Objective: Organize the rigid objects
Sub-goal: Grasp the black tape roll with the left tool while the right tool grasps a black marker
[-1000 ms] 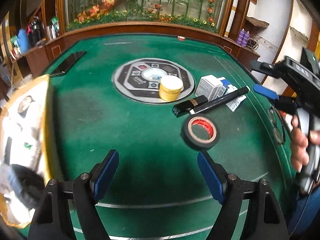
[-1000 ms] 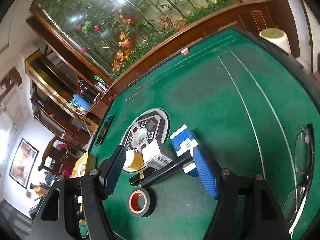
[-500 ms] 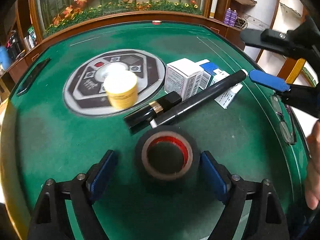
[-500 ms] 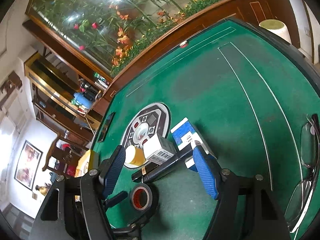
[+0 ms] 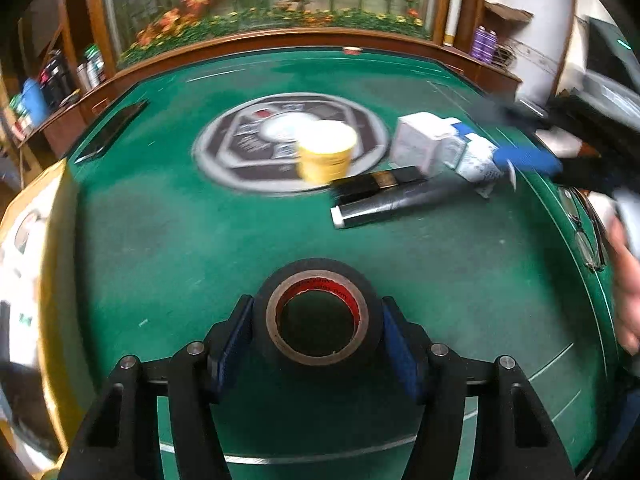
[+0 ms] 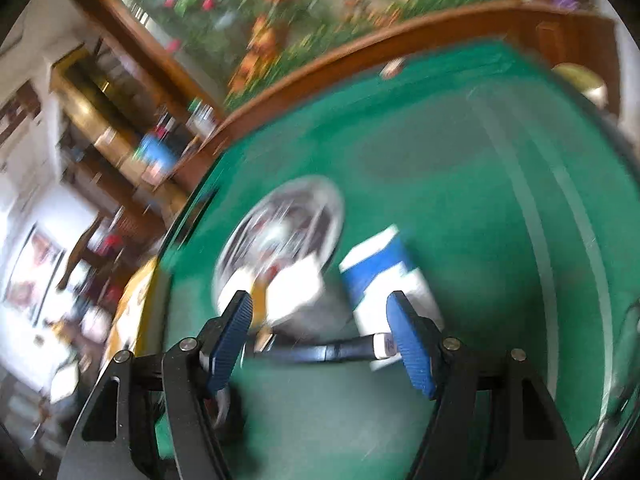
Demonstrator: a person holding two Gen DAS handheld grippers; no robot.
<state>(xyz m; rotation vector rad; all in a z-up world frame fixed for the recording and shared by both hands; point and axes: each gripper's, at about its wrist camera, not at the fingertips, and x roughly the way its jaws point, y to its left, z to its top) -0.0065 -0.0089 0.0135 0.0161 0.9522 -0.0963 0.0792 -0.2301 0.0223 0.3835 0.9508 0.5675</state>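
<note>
A black tape roll (image 5: pixel 316 280) with a red-lined core lies flat on the green table (image 5: pixel 160 248). My left gripper (image 5: pixel 316 332) straddles it, its jaws closing with both blue pads against the roll's sides. Farther back stand a yellow jar (image 5: pixel 326 156), a white box (image 5: pixel 424 146) and a blue-and-white box (image 5: pixel 476 156). Before them lie a short black tube (image 5: pixel 380 182) and a long black tube (image 5: pixel 400 204). My right gripper (image 6: pixel 320 336) is open, low over the long black tube (image 6: pixel 320 354), which lies crosswise between its fingers. That view is blurred.
A round grey panel (image 5: pixel 240 148) sits in the table's middle. Eyeglasses (image 5: pixel 586 232) lie near the right edge, beside a person's hand (image 5: pixel 624 280). A yellow-edged pack (image 5: pixel 24 240) lies off the left edge. A wooden rim borders the far side.
My left gripper came forward and down over the tape roll, and its jaws narrowed onto the roll's sides. My right gripper rolled and closed in on the boxes and long tube.
</note>
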